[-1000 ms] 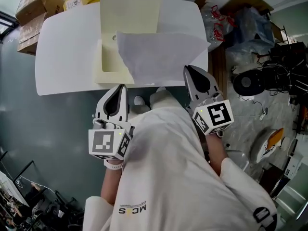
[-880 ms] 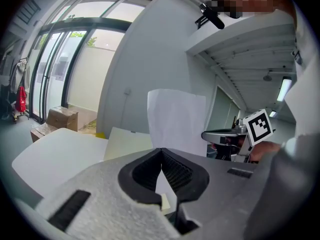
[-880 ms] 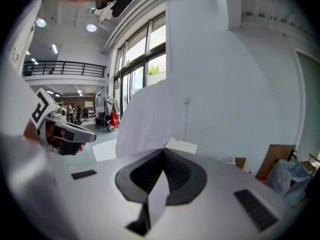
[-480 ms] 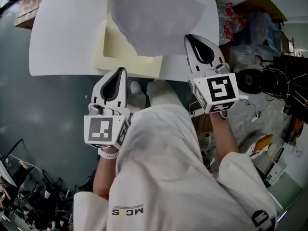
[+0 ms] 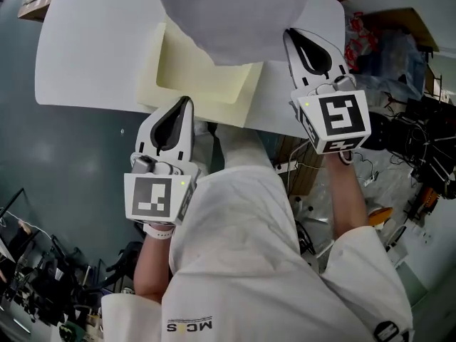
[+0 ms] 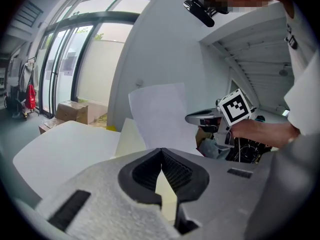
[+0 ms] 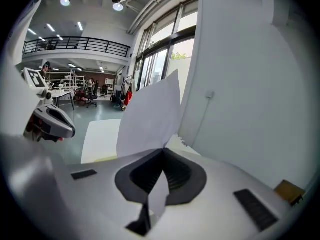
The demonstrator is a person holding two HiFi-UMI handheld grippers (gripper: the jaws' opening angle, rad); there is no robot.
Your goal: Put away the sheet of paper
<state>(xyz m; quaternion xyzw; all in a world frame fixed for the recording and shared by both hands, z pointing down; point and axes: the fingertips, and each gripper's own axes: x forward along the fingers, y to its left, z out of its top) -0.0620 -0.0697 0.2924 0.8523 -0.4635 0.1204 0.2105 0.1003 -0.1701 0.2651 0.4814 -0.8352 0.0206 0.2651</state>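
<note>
A white sheet of paper (image 5: pixel 228 13) hangs lifted over an open pale yellow folder (image 5: pixel 192 77) on the white table (image 5: pixel 92 55). My right gripper (image 5: pixel 296 34) is shut on the sheet's right corner; in the right gripper view the paper (image 7: pixel 150 116) rises straight out of the closed jaws (image 7: pixel 162 151). My left gripper (image 5: pixel 184 105) sits at the folder's near edge. In the left gripper view its jaws (image 6: pixel 161 151) are shut on a thin yellow strip of the folder (image 6: pixel 131 136), with the sheet (image 6: pixel 160 114) and the right gripper (image 6: pixel 210 118) beyond.
Cardboard boxes (image 6: pixel 72 111) stand on the floor past the table's far left corner. Bags and cables (image 5: pixel 399 63) clutter the floor to the right. A white wall (image 7: pixel 240 84) runs along the table's far side. Dark grey floor (image 5: pixel 64 162) lies at the left.
My right gripper has gone forward and up with the sheet, which now stands higher over the folder. The left gripper has stayed at the folder's near edge.
</note>
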